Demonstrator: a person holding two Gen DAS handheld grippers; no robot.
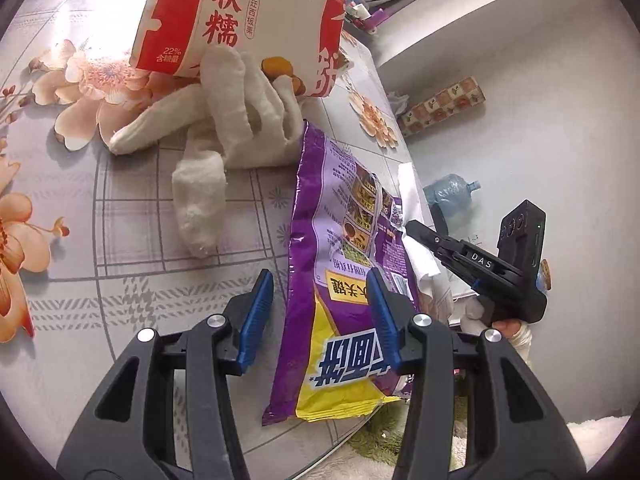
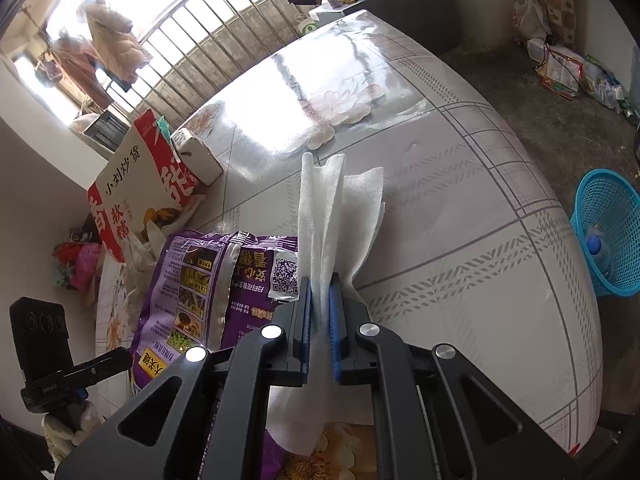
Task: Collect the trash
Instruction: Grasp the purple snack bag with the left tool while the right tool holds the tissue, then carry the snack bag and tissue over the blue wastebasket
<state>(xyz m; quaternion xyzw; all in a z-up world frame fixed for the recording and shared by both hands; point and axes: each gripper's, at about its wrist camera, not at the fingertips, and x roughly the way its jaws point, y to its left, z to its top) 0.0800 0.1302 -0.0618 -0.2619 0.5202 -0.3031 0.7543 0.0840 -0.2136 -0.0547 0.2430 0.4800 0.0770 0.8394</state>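
A purple and yellow snack bag (image 1: 340,240) lies on the table near its edge. My left gripper (image 1: 320,276) stands open around the bag's lower part, its blue pads apart from each other. The bag (image 2: 192,280) also shows in the right wrist view. My right gripper (image 2: 320,280) is shut on a white paper tissue (image 2: 340,208), which sticks up from between the pads just right of the bag. In the left wrist view the right gripper (image 1: 416,228) reaches in from the right at the tissue (image 1: 412,200).
A red and white paper bag (image 1: 240,20) leans over a white cloth glove (image 1: 224,120) on the flowered table (image 1: 140,220). A small cardboard box (image 2: 196,156) sits behind. On the floor to the right stands a blue basket (image 2: 608,232) holding a bottle.
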